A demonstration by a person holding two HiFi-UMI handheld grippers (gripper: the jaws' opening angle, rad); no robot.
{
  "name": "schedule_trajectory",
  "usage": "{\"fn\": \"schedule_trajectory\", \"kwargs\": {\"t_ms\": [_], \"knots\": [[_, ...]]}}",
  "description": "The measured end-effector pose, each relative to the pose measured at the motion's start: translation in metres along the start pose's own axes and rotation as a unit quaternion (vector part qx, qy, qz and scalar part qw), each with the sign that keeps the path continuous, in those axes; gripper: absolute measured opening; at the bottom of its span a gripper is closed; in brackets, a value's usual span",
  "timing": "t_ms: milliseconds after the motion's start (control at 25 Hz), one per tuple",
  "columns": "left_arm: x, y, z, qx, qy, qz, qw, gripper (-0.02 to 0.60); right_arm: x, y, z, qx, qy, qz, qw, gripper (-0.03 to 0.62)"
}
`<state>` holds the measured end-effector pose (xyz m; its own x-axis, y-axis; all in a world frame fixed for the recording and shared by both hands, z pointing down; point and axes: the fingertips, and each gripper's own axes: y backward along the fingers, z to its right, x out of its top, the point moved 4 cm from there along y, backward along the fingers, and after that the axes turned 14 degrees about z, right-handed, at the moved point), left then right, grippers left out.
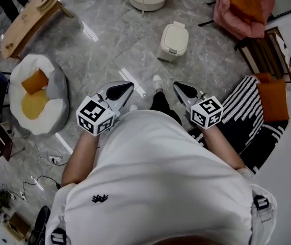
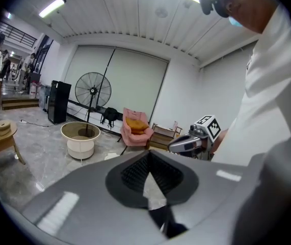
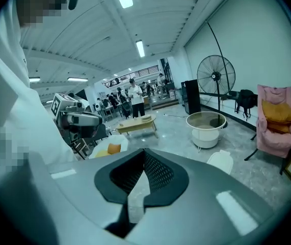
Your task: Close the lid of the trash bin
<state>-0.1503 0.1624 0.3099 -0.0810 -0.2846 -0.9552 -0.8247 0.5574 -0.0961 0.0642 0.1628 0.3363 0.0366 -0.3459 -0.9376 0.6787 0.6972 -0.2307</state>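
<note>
Grey marble-pattern floor (image 1: 109,45) fills the head view. The cream plastic trash bin (image 1: 174,41), a smooth rounded box, stands far ahead of the person, well apart from both grippers. Its lid (image 1: 176,36) seems to lie flat already, though I cannot be sure. Nothing touches it, so the approach is still to come. Both the left gripper (image 1: 127,87) and the right gripper (image 1: 180,87) sit near the chest.

Left gripper view: the ribbed black pads (image 2: 133,170) meet at the tip, with nothing between them.

Right gripper view: the jaws are likewise together and empty, and the trash bin (image 3: 220,162) sits low at the right.
</note>
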Motion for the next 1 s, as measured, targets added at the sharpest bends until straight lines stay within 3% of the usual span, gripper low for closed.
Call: {"fn": "schedule_trajectory", "kwargs": {"t_ms": [1000], "knots": [[-0.009,-0.01,0.006,-0.011,0.008,-0.013,0.9998,0.055,0.019,0.007,-0.006,0.008,0.014,0.023,1.0,0.002]]}}
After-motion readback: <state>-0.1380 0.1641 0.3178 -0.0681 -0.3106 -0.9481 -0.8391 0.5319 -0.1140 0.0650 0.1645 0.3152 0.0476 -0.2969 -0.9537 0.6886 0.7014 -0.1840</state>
